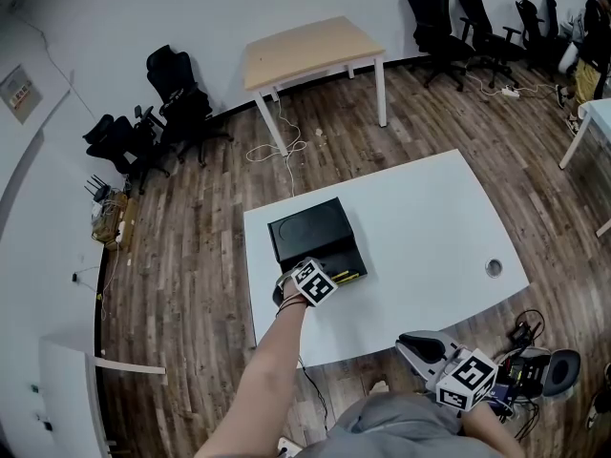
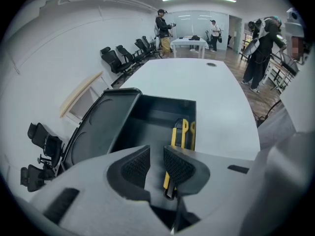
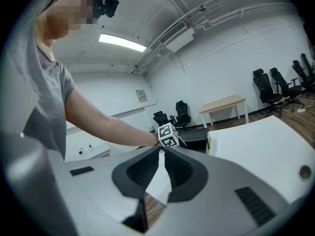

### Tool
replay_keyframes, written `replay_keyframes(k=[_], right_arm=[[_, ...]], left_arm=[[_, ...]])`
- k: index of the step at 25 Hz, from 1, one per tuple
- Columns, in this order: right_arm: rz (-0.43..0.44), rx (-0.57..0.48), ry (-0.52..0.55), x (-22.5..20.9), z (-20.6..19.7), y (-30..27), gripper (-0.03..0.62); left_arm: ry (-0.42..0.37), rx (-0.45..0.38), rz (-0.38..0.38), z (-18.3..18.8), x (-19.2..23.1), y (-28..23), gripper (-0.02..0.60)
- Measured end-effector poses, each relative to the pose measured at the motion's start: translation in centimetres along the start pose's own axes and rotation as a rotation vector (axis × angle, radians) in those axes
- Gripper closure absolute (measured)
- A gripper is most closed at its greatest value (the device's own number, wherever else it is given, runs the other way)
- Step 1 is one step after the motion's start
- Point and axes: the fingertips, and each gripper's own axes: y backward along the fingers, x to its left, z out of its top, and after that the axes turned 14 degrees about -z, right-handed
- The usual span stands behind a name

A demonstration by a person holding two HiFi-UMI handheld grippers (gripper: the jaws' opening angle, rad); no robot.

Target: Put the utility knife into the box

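Well short of the box, off the counter point(image 1: 430, 227) edge, the right gripper point(image 3: 162, 150) has its jaws closed on nothing. The left gripper point(image 2: 156, 155) hangs over the box's near rim, jaws parted and empty. The utility knife point(image 2: 173, 137) lies inside the box point(image 2: 157, 109), by its right wall.

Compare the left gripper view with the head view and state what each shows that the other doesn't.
Only the left gripper view: the left tongs seen from behind, their ridged jaws standing apart with nothing between them. Only the head view: the right tongs, held off the near edge of the white table, and a wooden-topped table with white legs. Both: the open black plastic box on the white table, with the yellow-and-black utility knife lying inside it.
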Motion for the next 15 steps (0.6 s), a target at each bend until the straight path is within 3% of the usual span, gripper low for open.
replay_keyframes(k=[15], right_arm=[[0.016, -0.027, 0.023, 1.0, 0.2, 1.4, 0.560]], left_arm=[[-0.010, -0.061, 0.034, 0.9, -1.9, 2.2, 0.508]])
